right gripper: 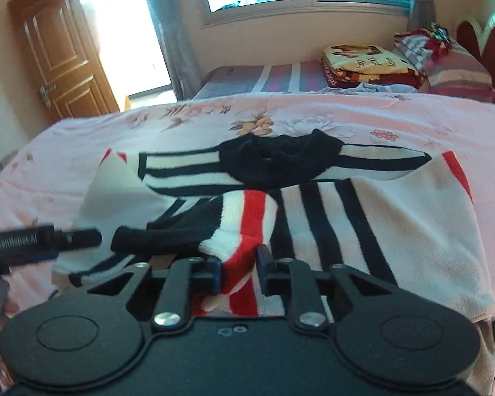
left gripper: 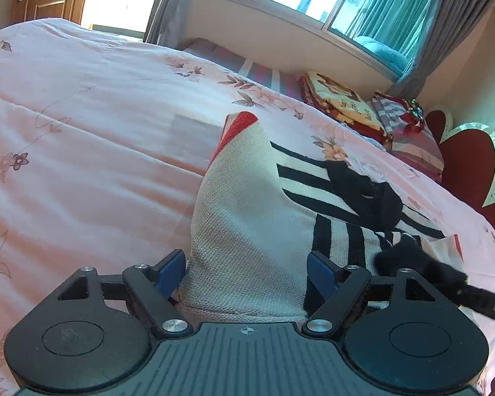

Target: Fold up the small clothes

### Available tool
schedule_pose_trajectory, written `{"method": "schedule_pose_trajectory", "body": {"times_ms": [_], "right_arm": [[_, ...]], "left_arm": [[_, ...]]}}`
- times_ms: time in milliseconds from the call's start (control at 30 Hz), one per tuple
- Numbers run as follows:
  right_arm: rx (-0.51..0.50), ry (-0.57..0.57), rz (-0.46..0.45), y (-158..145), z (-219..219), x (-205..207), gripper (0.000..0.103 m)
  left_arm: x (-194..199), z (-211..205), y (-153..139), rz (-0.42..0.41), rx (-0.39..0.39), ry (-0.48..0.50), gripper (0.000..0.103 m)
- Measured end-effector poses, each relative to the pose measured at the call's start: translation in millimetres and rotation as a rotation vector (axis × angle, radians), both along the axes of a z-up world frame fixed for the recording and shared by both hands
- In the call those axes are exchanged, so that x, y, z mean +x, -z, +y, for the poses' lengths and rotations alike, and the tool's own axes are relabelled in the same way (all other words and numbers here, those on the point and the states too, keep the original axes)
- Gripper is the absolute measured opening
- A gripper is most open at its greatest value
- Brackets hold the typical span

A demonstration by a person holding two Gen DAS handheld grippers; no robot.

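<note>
The sweater (right gripper: 330, 211) hem is pinched in the right gripper (right gripper: 239, 272) jaws; the left gripper (left gripper: 246, 272) jaws gape around cloth, ungripped — both should be raised evenly.

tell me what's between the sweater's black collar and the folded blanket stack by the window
Only bare pink floral bedspread, then a strip of striped sheet at the far edge. The right wrist view shows it, from the collar to the blanket stack.
</note>
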State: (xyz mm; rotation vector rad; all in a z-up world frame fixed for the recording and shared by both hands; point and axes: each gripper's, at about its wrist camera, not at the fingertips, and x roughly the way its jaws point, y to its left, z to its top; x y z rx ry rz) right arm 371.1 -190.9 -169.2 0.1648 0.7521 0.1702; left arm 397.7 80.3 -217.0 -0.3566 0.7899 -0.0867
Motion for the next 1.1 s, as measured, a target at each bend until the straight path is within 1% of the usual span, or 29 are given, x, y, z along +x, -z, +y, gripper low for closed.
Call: {"method": "schedule_pose_trajectory", "body": {"times_ms": [67,100,167,200,233,267,300,333,433,500,533,567,600,633,667,700,733,767,800,833,867,933,967,1000,1033,1100], "right_arm": [[0.047,0.077,-0.013,-5.9,-26.0,-5.1,0.013],[0.052,0.107,-0.009,-6.0,-37.4,-6.4,0.013],[0.051,0.144,0.057,4.8,-56.3,-4.0,0.013],[0.063,0.157,0.086,10.7,-63.5,-4.0,0.016],[0.084,0.159,0.119,16.0,-69.6,-3.3,0.022],[0.114,0.156,0.13,17.9,-74.3,-4.1,0.032],[0.134,0.16,0.122,17.6,-77.7,-5.6,0.036],[0.135,0.164,0.107,16.3,-79.1,-6.1,0.043],[0.118,0.179,0.093,15.4,-81.1,0.0,0.049],[0.14,0.216,0.098,18.8,-88.9,3.5,0.047],[0.157,0.235,0.097,20.6,-94.4,4.6,0.042],[0.16,0.24,0.102,21.6,-96.1,5.7,0.028],[0.154,0.232,0.111,23.2,-95.5,7.4,0.018],[0.146,0.22,0.112,23.3,-93.3,8.0,0.011],[0.131,0.208,0.091,19.3,-92.1,7.1,0.01],[0.106,0.201,0.058,13.5,-90.1,4.9,0.009],[0.082,0.196,0.017,7.0,-89.4,2.8,0.008],[0.061,0.202,-0.017,0.1,-90.5,0.2,0.008],[0.027,0.212,-0.039,-3.8,-91.9,-0.8,0.008],[-0.008,0.218,-0.033,-2.2,-93.8,0.6,0.008],[-0.025,0.227,-0.004,4.2,-97.7,3.0,0.008],[0.001,0.247,0.068,21.3,-107.3,3.7,0.008],[0.002,0.255,0.075,26.9,-109.9,0.8,0.007],[-0.002,0.258,0.068,28.5,-110.0,-2.3,0.007],[-0.01,0.261,0.06,28.7,-108.4,-4.1,0.007],[-0.025,0.26,0.066,30.2,-104.1,-1.1,0.008]], "left_arm": [[2.2,-2.1,1.3,-0.003,-0.011,0.006,0.079],[4.9,-3.3,3.6,0.005,-0.01,0.01,0.079],[10.3,-6.2,10.4,0.034,-0.009,0.017,0.079],[12.0,-6.5,13.2,0.039,-0.016,0.017,0.079],[13.4,-6.5,14.7,0.039,-0.018,0.017,0.079],[15.5,-6.8,14.9,0.037,-0.017,0.02,0.079],[18.6,-7.0,14.7,0.036,-0.017,0.023,0.079],[23.2,-6.8,14.2,0.035,-0.019,0.022,0.079],[41.4,-1.8,12.6,0.035,-0.045,-0.002,0.079],[54.5,2.6,13.1,0.038,-0.066,-0.023,0.079],[62.4,5.0,14.5,0.041,-0.078,-0.032,0.079],[69.2,6.5,15.7,0.045,-0.088,-0.039,0.079],[75.2,7.0,16.6,0.043,-0.095,-0.042,0.079],[80.5,7.6,16.9,0.037,-0.099,-0.046,0.079],[86.3,8.2,16.7,0.026,-0.096,-0.058,0.078],[90.5,8.7,16.4,0.014,-0.093,-0.068,0.059],[95.9,8.8,17.3,0.015,-0.093,-0.066,0.047],[102.2,9.2,19.6,0.027,-0.091,-0.068,0.04],[105.8,9.3,21.5,0.024,-0.095,-0.07,0.035],[109.5,7.4,23.1,0.018,-0.084,-0.069,0.033],[111.8,6.6,23.3,0.01,-0.076,-0.075,0.032],[114.9,8.9,22.5,-0.011,-0.086,-0.111,0.032],[117.5,11.9,23.2,-0.012,-0.084,-0.134,0.032],[121.1,12.7,26.1,-0.01,-0.078,-0.132,0.032],[123.6,12.0,28.6,-0.014,-0.058,-0.124,0.032],[126.2,9.0,31.7,-0.057,0.018,-0.09,0.031]]}}
